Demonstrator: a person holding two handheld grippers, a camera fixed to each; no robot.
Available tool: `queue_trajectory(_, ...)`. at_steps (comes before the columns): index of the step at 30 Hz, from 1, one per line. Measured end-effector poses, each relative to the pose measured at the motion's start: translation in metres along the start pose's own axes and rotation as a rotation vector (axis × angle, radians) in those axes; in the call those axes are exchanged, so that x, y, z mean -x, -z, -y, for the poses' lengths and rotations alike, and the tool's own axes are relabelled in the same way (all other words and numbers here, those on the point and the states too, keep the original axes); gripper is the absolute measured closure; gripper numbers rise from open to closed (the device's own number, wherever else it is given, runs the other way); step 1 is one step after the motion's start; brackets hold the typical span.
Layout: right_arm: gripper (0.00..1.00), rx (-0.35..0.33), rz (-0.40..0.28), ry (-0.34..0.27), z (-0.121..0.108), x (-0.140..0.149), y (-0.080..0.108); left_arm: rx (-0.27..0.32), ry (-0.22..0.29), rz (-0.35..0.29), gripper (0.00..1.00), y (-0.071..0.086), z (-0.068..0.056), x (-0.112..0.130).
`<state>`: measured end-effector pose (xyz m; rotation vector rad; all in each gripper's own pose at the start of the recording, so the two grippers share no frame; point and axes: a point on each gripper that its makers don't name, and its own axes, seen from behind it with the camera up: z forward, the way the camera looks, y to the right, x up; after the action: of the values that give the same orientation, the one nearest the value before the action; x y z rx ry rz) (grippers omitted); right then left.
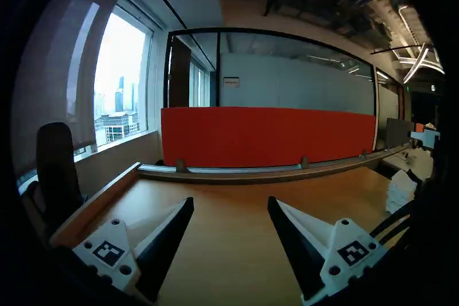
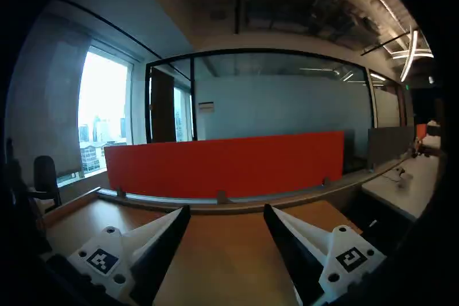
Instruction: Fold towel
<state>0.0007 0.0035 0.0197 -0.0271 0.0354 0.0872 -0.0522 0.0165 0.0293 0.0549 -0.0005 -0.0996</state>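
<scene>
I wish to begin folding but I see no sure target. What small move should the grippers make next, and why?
Probably turn the left gripper a little to its right. Both it and the right gripper hang open over the wooden desk and hold nothing. A white stack, perhaps the towel though I cannot tell, sits at the right edge of the left gripper view.

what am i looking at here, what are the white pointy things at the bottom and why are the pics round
Those are the fingers of two handheld grippers; a person carries one in each hand. Each round picture comes from a fisheye camera riding on one gripper, looking forward along its fingers. The left gripper and the right gripper are both open, holding nothing. Under them lies a wooden desk, a red divider panel behind it. A white thing at the desk's right, in the left gripper view, may be the towel; I can't tell.
</scene>
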Motion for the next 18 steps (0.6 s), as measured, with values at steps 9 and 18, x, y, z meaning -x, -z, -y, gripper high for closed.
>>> queue_trajectory(9,0.01,-0.002,-0.002,-0.008,0.006,0.017,0.005,-0.016,-0.008,-0.028,0.05,-0.001,0.0,0.029)
queue_trajectory(18,0.01,-0.012,-0.016,-0.014,0.007,0.028,0.014,-0.02,-0.008,-0.062,0.04,-0.001,-0.008,0.056)
